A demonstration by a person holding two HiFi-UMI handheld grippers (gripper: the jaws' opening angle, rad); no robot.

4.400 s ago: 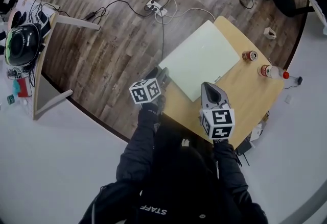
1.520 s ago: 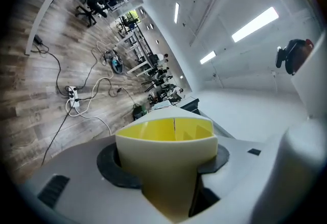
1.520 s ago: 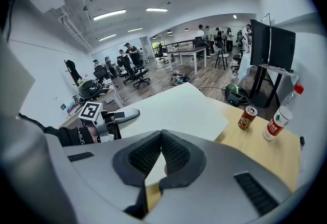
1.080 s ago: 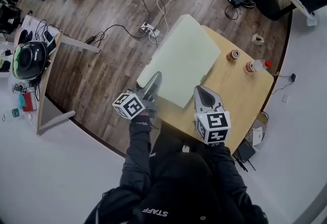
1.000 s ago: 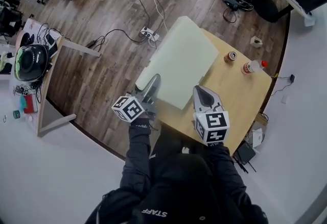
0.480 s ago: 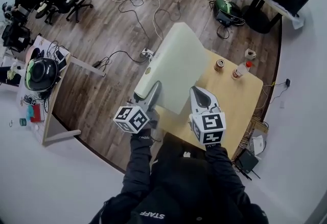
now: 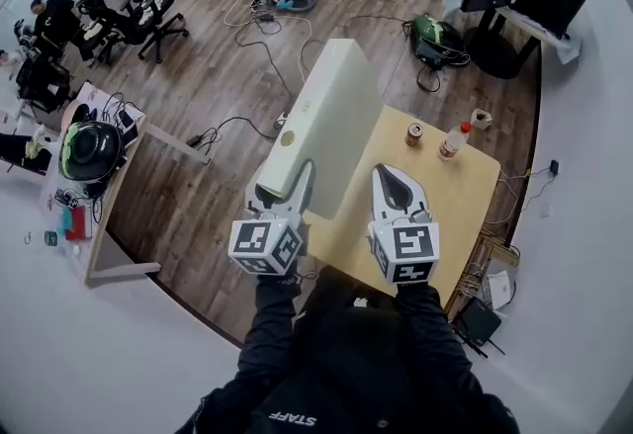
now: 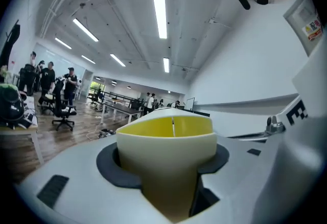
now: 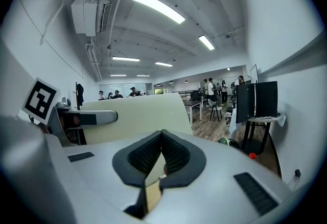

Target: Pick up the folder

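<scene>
Now the left gripper (image 7: 293,183) clamps wide around one end of the cream box folder (image 7: 331,116), which juts forward above the tabletop (image 7: 465,195). Just to its right, the right gripper (image 7: 394,187) is closed and empty. Gripped at one end only, the folder may sag or slip.

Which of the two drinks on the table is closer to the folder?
The can, left of the red-capped bottle in the head view, sits nearer the raised folder.
</scene>
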